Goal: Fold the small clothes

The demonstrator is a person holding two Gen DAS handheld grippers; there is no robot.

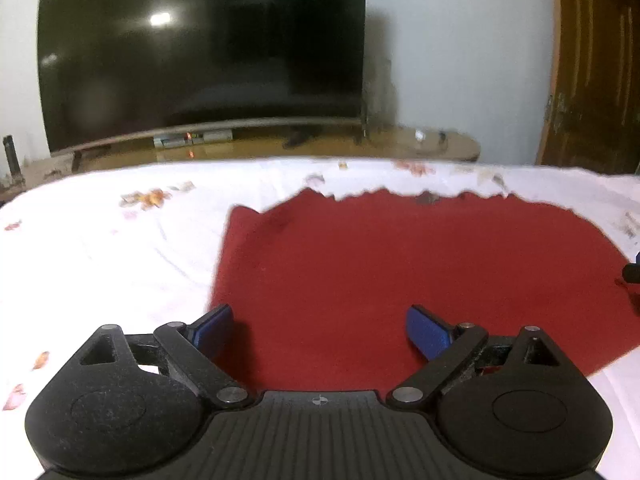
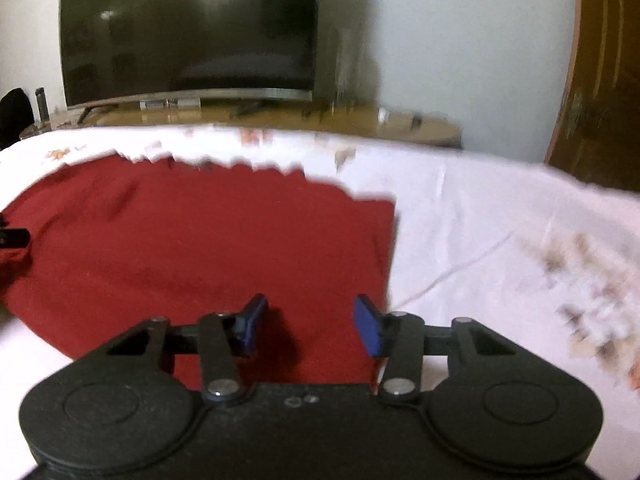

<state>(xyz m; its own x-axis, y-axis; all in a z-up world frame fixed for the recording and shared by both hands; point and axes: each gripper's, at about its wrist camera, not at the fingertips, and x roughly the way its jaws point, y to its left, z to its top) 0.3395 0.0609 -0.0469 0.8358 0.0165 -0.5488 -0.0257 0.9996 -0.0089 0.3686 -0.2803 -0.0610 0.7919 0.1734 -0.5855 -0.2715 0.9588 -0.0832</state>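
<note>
A dark red garment (image 1: 400,272) lies spread flat on a white sheet with a flower print (image 1: 100,248). My left gripper (image 1: 320,330) hovers over the garment's near left part, jaws wide open, with only flat cloth below the blue pads (image 1: 214,328). In the right wrist view the same red garment (image 2: 200,248) fills the left half. My right gripper (image 2: 310,328) stands open near its right edge, with nothing pinched between its fingers. Each gripper shows as a dark bit at the other view's edge: the right gripper (image 1: 632,272) and the left gripper (image 2: 14,238).
Beyond the bed's far edge a large dark television (image 1: 200,52) stands on a low wooden stand (image 1: 440,144). A brown wooden door (image 1: 592,72) is at the right. White sheet (image 2: 500,240) stretches to the right of the garment.
</note>
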